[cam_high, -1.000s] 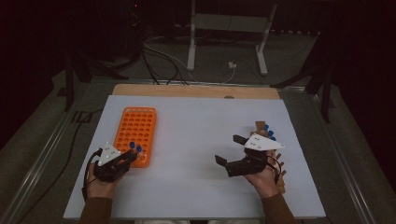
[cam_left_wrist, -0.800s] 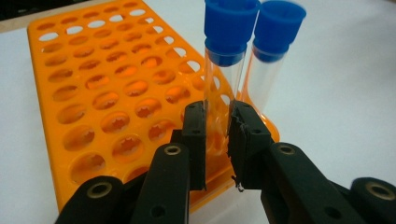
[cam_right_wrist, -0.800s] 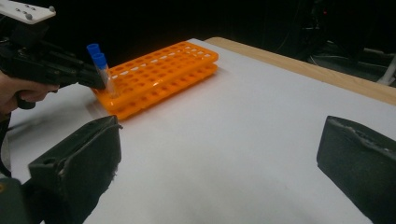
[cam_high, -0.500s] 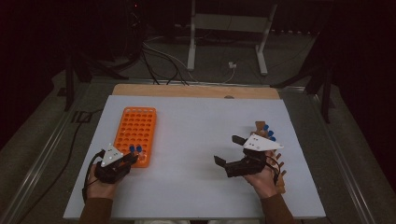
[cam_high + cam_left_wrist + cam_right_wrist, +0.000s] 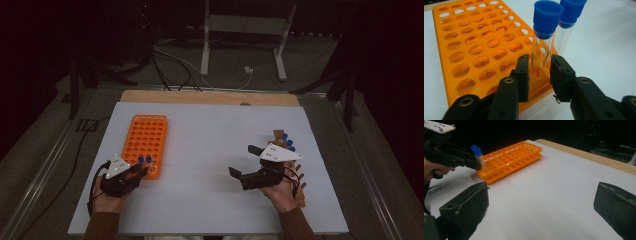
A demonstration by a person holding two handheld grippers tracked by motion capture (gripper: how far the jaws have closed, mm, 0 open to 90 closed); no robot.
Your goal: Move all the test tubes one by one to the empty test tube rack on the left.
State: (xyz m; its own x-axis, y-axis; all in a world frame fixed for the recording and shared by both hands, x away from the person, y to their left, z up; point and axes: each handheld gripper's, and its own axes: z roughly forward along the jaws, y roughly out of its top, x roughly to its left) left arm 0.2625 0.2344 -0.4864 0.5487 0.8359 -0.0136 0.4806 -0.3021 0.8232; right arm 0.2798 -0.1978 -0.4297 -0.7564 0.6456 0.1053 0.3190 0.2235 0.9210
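An orange tube rack (image 5: 147,142) lies on the left of the white table. Two clear tubes with blue caps stand in holes at its near right corner, the nearer tube (image 5: 544,37) just in front of the second tube (image 5: 569,25). My left gripper (image 5: 539,75) straddles the nearer tube low down. Its jaws have just been opening, and the pads stand a little off the glass. My right gripper (image 5: 243,160) is held over the table's right half, open wide with nothing between its jaws (image 5: 541,202). The rack (image 5: 511,157) and the left gripper (image 5: 449,155) lie far off in the right gripper view.
A wooden holder (image 5: 282,140) with several blue-capped tubes stands just behind my right hand. Most of the rack's holes (image 5: 474,50) hold nothing. White table surface (image 5: 210,135) stretches between the two hands. A wooden strip (image 5: 210,97) borders the far edge.
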